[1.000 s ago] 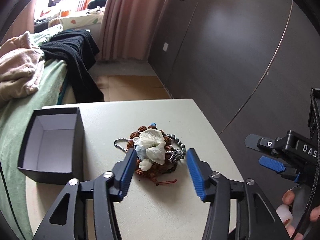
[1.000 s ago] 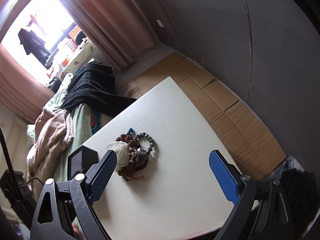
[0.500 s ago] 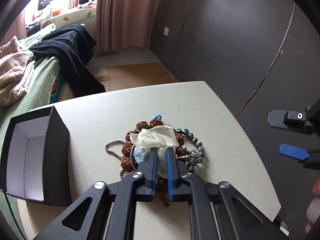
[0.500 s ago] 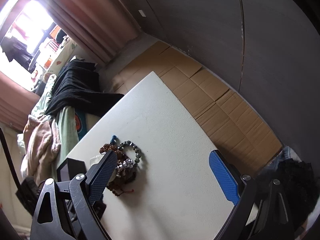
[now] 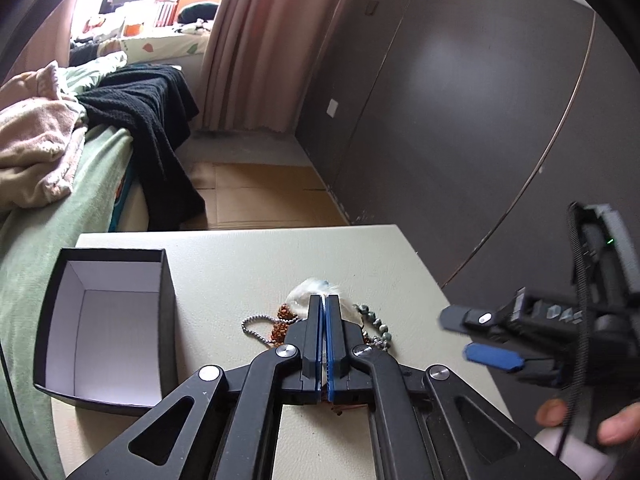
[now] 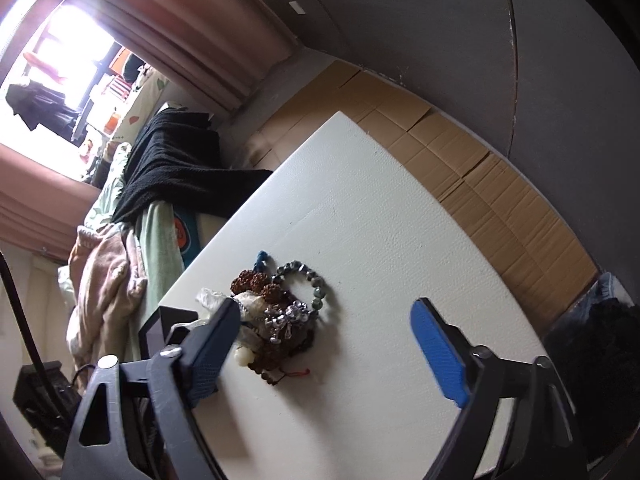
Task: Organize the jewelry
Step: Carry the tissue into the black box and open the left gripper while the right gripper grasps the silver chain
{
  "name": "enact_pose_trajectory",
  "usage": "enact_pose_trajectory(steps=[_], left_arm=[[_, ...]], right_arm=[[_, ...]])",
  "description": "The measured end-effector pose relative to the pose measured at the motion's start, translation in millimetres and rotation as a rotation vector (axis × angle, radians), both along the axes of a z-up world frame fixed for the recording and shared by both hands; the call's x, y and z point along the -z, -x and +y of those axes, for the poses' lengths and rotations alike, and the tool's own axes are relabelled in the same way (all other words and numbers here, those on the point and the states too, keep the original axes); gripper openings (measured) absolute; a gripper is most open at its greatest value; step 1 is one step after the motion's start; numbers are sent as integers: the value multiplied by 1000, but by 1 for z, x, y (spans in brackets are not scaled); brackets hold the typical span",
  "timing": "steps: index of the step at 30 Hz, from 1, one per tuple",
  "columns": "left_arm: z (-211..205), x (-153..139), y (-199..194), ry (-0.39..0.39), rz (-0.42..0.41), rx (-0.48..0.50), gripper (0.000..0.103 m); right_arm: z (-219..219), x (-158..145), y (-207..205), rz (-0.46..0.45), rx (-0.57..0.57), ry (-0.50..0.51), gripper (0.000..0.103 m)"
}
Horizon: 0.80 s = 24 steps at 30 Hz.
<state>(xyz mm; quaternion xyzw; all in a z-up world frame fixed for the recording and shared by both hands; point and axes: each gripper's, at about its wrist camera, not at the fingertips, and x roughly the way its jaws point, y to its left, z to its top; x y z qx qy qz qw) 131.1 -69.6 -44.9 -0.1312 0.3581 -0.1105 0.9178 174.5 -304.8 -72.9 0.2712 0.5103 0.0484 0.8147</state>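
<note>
Two hand-held grippers | left (image 5: 325,300) clamped on jewelry pile (image 6: 276,312) | right (image 6: 324,344) spread

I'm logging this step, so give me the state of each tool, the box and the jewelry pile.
Left tool: shut on the clear bag.
Right tool: open, holding nothing.
Black box: open, upright, nothing inside.
Jewelry pile: tangled, on the table.

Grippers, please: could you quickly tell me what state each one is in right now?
Left gripper: jaws closed on the white plastic bag atop the jewelry pile.
Right gripper: jaws open, holding nothing.
</note>
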Motion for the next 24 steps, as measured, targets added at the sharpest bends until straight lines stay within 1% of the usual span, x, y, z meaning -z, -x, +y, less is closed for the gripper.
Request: enact_pose_trajectory(steps=[1,3,5,8,13,15,18,23,24], left_arm=[[3,-2,1,6,-5,-2,0],[8,-7,2,19,-19,-8,0],[16,-14,5,37,-41,-15,0],[26,-23,7,67,-65,-23,0],[42,-31,11,95,-83,-44,0],[48,-33,12,103,-84,-52,0],[55,-32,13,105,-79,-66,0],[62,-32,18,106,-70,-80,0],[63,-33,19,104,-70,-80,0]], right_arm=[[1,3,-1,8,-3,-11,73],[7,9,-3,27,-10,-29,60],[13,16,-6,39,-19,-47,56],[25,22,-11,51,-31,-53,53],[39,32,-22,71,-42,-26,53],[43,37,-26,81,-43,-10,48],[50,45,-31,96,-54,-6,43],[51,49,-34,98,-42,-6,43],[51,50,-34,101,-36,-9,41]])
